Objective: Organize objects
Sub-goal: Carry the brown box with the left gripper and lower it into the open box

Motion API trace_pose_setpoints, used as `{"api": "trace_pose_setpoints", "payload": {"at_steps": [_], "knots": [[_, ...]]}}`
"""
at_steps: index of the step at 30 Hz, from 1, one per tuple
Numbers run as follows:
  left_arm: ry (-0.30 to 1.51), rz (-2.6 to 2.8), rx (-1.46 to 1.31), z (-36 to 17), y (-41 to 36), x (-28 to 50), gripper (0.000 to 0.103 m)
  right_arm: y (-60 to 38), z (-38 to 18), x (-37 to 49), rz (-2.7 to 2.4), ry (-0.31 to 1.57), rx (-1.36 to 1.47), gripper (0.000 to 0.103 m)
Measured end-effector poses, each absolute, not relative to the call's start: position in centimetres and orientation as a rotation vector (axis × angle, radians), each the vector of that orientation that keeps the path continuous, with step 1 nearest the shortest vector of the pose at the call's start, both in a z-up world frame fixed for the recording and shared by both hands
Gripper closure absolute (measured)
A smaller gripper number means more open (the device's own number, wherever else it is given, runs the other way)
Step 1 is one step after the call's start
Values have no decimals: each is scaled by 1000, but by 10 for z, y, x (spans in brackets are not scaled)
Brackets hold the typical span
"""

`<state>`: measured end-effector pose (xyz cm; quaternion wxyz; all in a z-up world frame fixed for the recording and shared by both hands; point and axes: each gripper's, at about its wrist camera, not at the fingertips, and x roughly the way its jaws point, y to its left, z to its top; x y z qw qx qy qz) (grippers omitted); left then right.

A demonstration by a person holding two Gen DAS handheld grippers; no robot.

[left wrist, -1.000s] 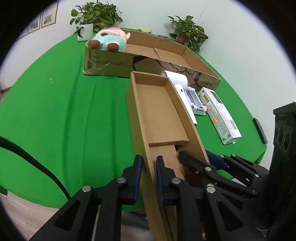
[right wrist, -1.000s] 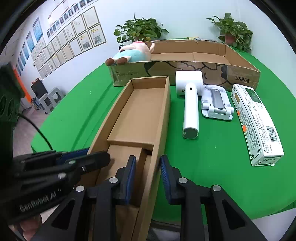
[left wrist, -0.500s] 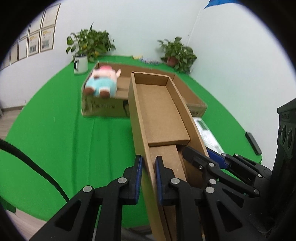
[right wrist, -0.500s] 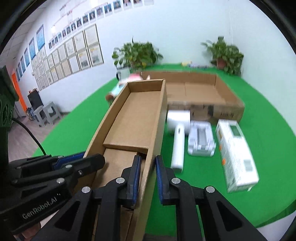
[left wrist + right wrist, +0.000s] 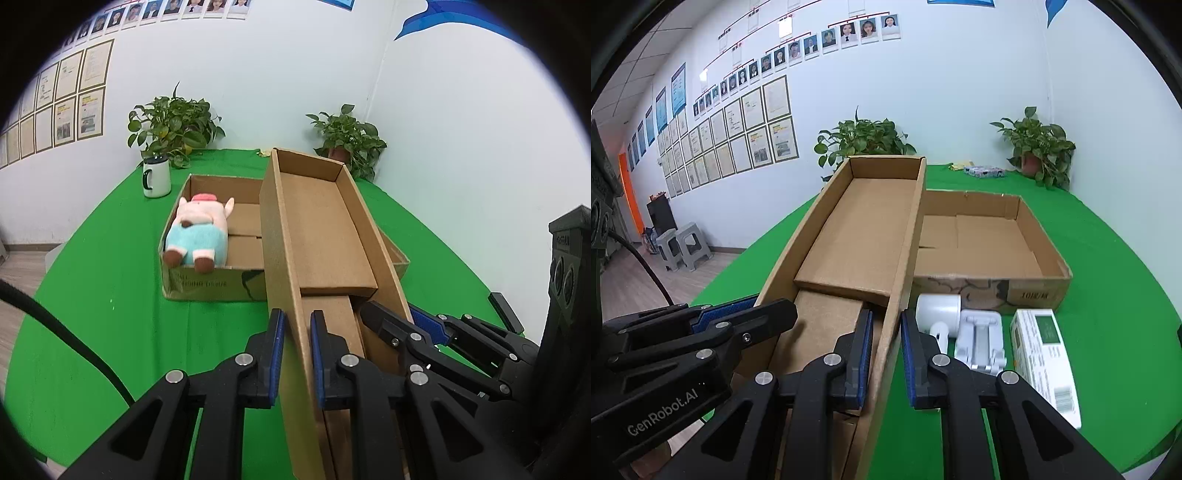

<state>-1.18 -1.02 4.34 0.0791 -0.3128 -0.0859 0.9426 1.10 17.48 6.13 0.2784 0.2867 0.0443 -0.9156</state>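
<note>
Both my jaws clamped on the narrow box (image 5: 317, 236) – one per long wall, it stretches straight ahead, big box (image 5: 990, 236) beyond.

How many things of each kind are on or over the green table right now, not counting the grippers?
Cardboard boxes: 2, the narrow box clamped by both grippers, and the wide tray
Plush toys: 1, the pig in the tray
White items: 3, handheld device, stand, carton
Potted plants: 2
Mugs: 1
Total: 9
</note>
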Motion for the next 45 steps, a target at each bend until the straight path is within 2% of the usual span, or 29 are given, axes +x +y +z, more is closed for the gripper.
{"api": "trace_pose_setpoints", "payload": {"at_steps": [17, 33, 45], "knots": [[-257, 2816, -925, 63, -19, -82, 90, 148, 87, -66, -2472, 113, 773, 89], [-161, 2843, -908, 84, -29, -160, 90, 108, 115, -169, -2481, 91, 750, 90], [-93, 2827, -1032, 67, -45, -239, 90, 65, 101, -276, -2441, 51, 827, 90]]}}
